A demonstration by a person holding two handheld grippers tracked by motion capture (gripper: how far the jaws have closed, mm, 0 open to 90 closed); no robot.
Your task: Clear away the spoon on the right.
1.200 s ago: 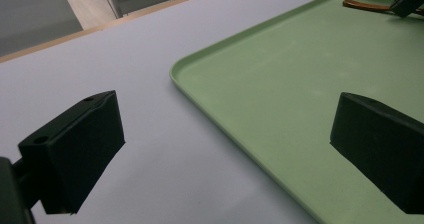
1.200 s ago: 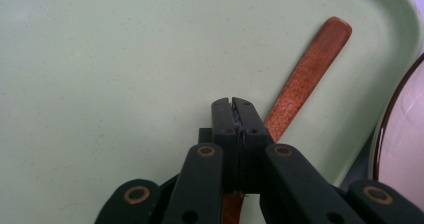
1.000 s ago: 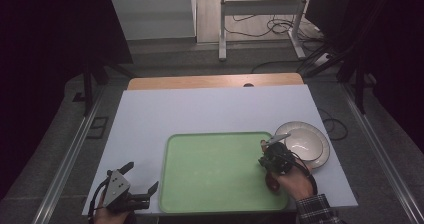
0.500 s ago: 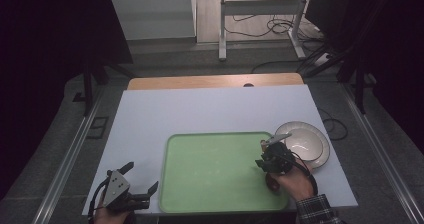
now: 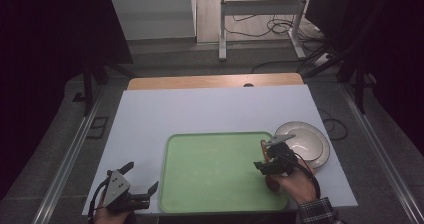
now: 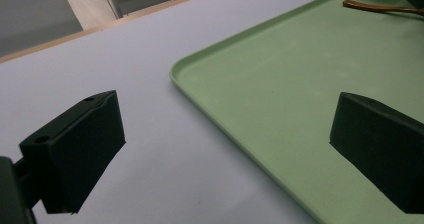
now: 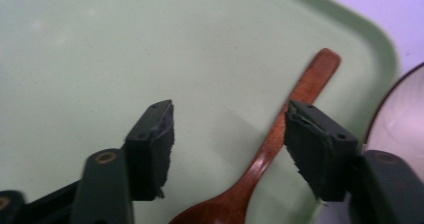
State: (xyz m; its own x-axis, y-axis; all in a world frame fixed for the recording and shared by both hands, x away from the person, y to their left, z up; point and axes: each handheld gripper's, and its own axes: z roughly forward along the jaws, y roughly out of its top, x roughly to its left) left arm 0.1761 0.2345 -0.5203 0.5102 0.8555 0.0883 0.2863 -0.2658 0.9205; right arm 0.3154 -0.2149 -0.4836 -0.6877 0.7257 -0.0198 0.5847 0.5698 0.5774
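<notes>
A brown wooden spoon point(image 7: 280, 134) lies flat on the green tray point(image 7: 100, 49), near its right rim. My right gripper point(image 7: 230, 129) hangs just over the spoon's handle. Its jaws have just been opening and now stand apart, with the handle between them close to the right-hand pad and neither pad pressing on it. From above, the right gripper point(image 5: 267, 165) is at the right edge of the tray point(image 5: 215, 169), with the spoon point(image 5: 263, 148) poking out behind it. My left gripper point(image 5: 140, 178) rests open at the table's front left, left of the tray. Nothing is between its jaws point(image 6: 230, 129).
A white plate point(image 5: 305, 141) sits on the table just right of the tray, close to the right gripper, and its rim point(image 7: 400, 119) shows beside the right jaw. The white tabletop point(image 5: 200, 109) stretches behind the tray. Cables and a metal stand lie on the floor beyond.
The right gripper's jaws have spread apart over the spoon, which stays on the tray. Neither hand has shifted.
</notes>
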